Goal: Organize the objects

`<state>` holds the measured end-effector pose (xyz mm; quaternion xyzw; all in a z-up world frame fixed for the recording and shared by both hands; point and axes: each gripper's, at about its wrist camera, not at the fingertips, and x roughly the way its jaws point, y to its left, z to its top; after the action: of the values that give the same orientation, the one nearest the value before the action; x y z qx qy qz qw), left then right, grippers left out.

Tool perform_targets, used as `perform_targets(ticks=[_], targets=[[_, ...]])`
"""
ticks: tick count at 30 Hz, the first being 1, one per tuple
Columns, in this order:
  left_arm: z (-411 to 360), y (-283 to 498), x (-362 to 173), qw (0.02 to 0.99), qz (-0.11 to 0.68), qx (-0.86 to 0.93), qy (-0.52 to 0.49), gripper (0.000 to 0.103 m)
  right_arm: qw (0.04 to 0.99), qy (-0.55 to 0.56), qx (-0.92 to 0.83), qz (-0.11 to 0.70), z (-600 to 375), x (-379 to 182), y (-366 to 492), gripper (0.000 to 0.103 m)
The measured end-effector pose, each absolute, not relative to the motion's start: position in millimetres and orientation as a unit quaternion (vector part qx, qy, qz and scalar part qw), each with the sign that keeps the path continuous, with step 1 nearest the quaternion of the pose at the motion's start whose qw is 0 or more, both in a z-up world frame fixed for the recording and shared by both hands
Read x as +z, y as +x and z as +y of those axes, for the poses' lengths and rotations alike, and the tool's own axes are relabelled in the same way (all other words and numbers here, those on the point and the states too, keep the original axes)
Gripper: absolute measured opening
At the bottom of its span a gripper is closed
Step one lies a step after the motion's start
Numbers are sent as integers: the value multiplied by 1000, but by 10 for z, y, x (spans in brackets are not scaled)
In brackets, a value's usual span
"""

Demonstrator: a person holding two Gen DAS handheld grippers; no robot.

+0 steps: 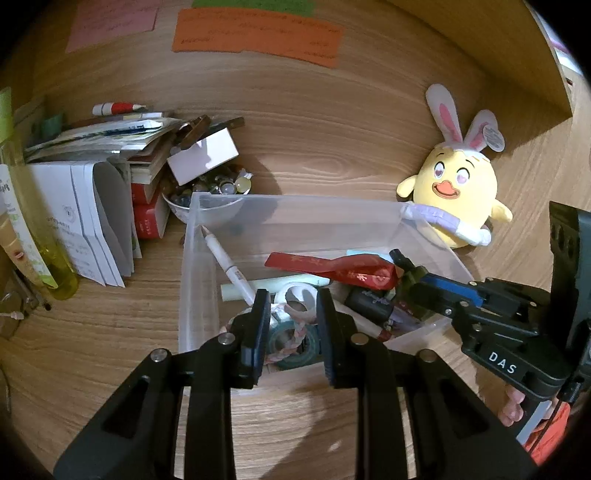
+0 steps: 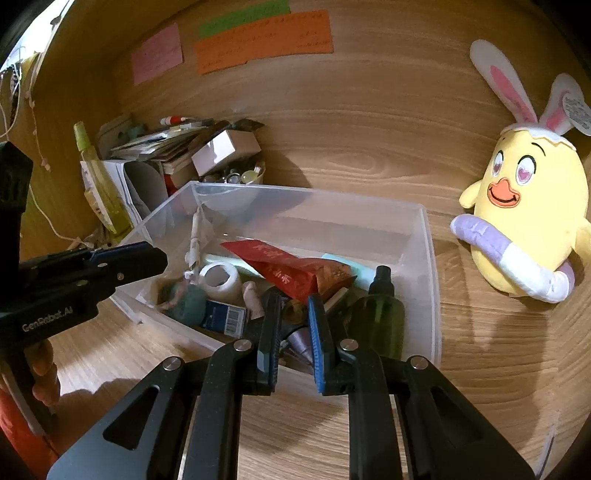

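Observation:
A clear plastic bin (image 1: pixel 295 205) (image 2: pixel 314 195) stands on the wooden desk. It holds a red packet (image 1: pixel 332 269) (image 2: pixel 288 266), a white pen (image 1: pixel 225 258), a white tape roll (image 2: pixel 221 277), a teal tape roll (image 2: pixel 192 302) and a dark green spray bottle (image 2: pixel 376 317). My left gripper (image 1: pixel 292 295) (image 2: pixel 160 254) hovers over the bin's near left corner, its jaws slightly apart with nothing pressed between them. My right gripper (image 2: pixel 294 297) (image 1: pixel 400 258) hangs over the near right part, above the red packet's end, jaws nearly together and empty.
A yellow chick plush with bunny ears (image 1: pixel 454 184) (image 2: pixel 528 206) leans right of the bin. Behind the bin's left corner sit a bowl of small items (image 1: pixel 207 210), a white box (image 1: pixel 203 155), stacked books and papers (image 1: pixel 92 192) and a yellow-green bottle (image 1: pixel 33 229). Coloured notes (image 1: pixel 258 33) hang on the back wall.

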<state>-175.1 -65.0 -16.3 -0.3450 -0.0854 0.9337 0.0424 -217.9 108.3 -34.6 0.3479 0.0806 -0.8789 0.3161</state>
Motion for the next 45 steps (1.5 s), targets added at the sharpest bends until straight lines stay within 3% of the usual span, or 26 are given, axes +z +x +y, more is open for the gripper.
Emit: perform_targets(ticks=[10, 15, 17, 21, 23, 29, 33, 45], targets=[[-572, -1588, -59, 47, -70, 943, -323, 38, 321, 341, -880, 79, 1109, -280, -2115, 26], [-556, -1504, -30, 43, -67, 946, -314, 50, 323, 332, -883, 77, 1152, -218, -2034, 32], [-551, -1472, -25, 44, -66, 947, -312, 52, 322, 327, -885, 76, 1175, -196, -1998, 37], [-536, -1423, -19, 41, -65, 948, -308, 65, 319, 317, -890, 77, 1230, -153, -1915, 47], [-521, -1383, -17, 38, -62, 949, -305, 69, 315, 311, -894, 76, 1258, -135, -1876, 58], [-484, -1281, -19, 36, -58, 951, -301, 86, 304, 301, -901, 76, 1339, -108, -1793, 78], [-458, -1221, -25, 28, -53, 954, -295, 94, 297, 299, -904, 76, 1384, -106, -1738, 83], [-449, -1142, -70, 34, -69, 950, -303, 95, 290, 308, -903, 72, 1469, -156, -1629, 88]])
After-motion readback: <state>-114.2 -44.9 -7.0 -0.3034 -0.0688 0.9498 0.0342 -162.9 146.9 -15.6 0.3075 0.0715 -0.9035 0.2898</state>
